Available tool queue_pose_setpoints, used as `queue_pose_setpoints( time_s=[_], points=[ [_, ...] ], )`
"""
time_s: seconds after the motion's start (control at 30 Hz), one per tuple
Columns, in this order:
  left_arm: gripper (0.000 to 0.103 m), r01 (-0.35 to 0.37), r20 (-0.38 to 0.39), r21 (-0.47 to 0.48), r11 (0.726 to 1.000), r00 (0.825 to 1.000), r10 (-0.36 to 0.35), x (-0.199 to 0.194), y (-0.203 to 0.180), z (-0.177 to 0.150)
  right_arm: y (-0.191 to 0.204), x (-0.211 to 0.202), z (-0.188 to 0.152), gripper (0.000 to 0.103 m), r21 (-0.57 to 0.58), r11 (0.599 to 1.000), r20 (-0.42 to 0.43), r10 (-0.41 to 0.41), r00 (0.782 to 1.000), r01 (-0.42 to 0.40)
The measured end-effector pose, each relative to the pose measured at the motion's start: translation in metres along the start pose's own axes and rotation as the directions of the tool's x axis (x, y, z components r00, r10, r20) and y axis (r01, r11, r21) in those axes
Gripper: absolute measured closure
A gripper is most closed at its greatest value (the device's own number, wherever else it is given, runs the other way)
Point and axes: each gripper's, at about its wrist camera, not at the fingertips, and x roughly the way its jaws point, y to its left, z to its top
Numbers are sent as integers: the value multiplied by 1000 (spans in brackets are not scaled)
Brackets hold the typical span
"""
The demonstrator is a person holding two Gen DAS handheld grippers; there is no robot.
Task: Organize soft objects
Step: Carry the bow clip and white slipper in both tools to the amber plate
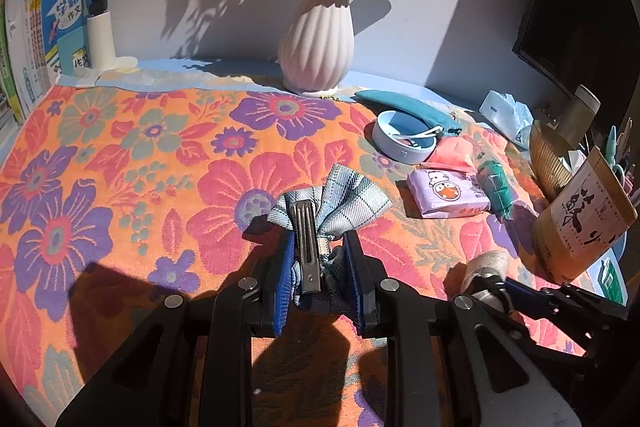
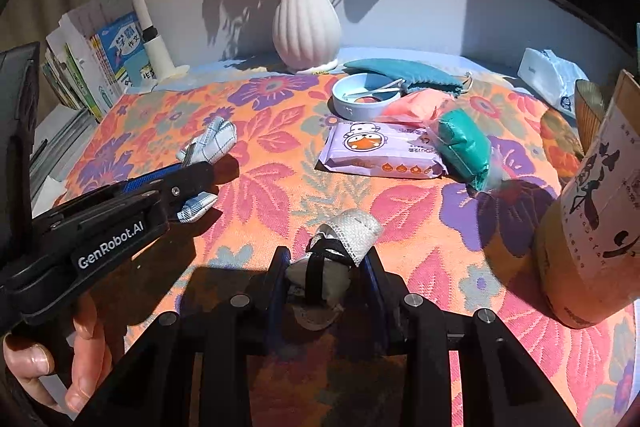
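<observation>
My left gripper (image 1: 320, 259) is shut on a plaid blue-grey fabric bow with a metal hair clip (image 1: 320, 211), just above the floral cloth; the bow also shows in the right wrist view (image 2: 210, 141), with the left gripper (image 2: 192, 183) around it. My right gripper (image 2: 326, 263) is shut on a beige-and-white hair bow with a black elastic band (image 2: 340, 243); this bow also shows in the left wrist view (image 1: 486, 267), held by the right gripper (image 1: 496, 287).
A floral cloth (image 1: 120, 167) covers the table. A ribbed pink vase (image 1: 316, 43) stands at the back. A round blue tin (image 2: 362, 99), teal pouch (image 2: 400, 71), purple tissue pack (image 2: 384, 151), green packet (image 2: 464, 147) and brown box (image 2: 592, 211) lie right. Books (image 2: 100, 67) stand left.
</observation>
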Motion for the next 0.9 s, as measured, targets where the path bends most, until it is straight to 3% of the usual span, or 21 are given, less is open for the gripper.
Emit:
queue_pose_setpoints(
  time_s=[0.23,0.5,0.63,0.9],
  points=[
    [82,14,-2,93,996,1000,-14,-17,-27,-13,-14,-31,-22,68,41,999,36,-14,999,13],
    [82,159,-41,172,972,987,-154,-39,-98,-41,-78,-81,-49,68,182,973,-2,-141,990,140],
    [82,242,-73,240,940,970,-231,-49,-145,-52,-114,-108,-56,68,267,947,9,-186,983,177],
    [82,391,-132,324,862,921,-367,-67,-229,-58,-191,-156,-69,68,447,867,31,-262,965,221]
  ],
)
